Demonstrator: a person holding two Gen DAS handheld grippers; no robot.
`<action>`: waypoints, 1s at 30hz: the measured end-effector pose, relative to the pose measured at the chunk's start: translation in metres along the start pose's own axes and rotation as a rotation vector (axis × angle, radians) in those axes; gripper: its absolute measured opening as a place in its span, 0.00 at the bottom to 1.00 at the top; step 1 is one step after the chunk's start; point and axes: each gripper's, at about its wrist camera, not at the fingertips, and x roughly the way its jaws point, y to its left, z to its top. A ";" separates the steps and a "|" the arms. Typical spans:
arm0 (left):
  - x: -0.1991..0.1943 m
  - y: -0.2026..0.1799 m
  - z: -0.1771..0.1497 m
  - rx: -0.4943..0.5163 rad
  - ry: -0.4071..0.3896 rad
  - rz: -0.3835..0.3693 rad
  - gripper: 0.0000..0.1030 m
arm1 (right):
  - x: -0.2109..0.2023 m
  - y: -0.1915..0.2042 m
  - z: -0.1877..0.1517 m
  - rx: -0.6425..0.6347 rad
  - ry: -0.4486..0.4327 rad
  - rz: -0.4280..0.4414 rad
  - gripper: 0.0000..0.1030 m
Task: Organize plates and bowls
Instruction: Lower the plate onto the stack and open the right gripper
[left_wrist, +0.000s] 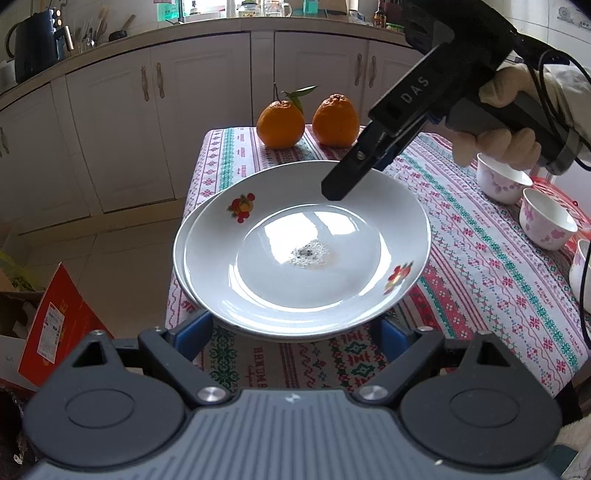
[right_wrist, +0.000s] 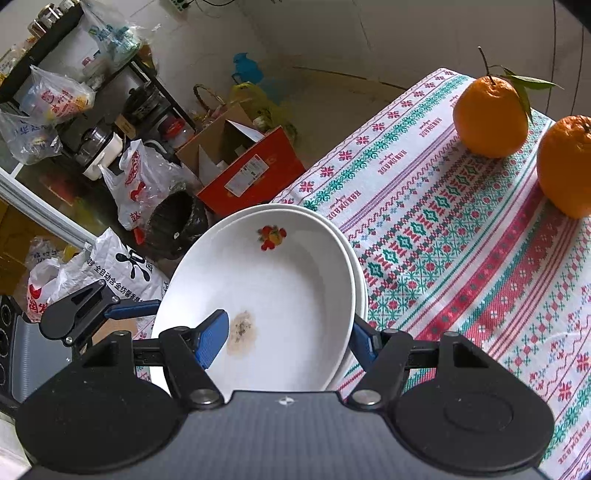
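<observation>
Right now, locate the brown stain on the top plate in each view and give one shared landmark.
Left wrist: stain at the top plate's centre, mid-frame.
Right wrist: stain lower centre, just right of the blue finger pad.
Shared landmark: the leafy orange on the tablecloth.

Lower plate (left_wrist: 180, 236) mostly hidden under top plate (left_wrist: 306, 254); only rim sliver shows. Left tongs (left_wrist: 291, 328) fingertips hidden beneath plate stack; grip cannot be told. Right tongs (right_wrist: 286, 338): right finger (right_wrist: 360, 341) disappears behind plate rims, contact unclear. Third cup (left_wrist: 583, 269) cut off by right edge of left wrist view. Second orange (right_wrist: 567, 166) cropped by right edge of right wrist view. Labels on bags (right_wrist: 129, 184) too small to read.
</observation>
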 end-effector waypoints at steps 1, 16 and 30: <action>-0.001 0.000 0.000 -0.001 -0.002 -0.002 0.89 | -0.001 0.001 -0.001 0.002 -0.001 -0.004 0.73; -0.006 -0.002 0.000 0.023 -0.026 -0.012 0.90 | -0.005 0.008 -0.019 0.068 -0.019 -0.076 0.75; -0.002 -0.003 -0.001 0.044 -0.032 0.012 0.90 | -0.010 0.020 -0.035 0.075 -0.060 -0.106 0.87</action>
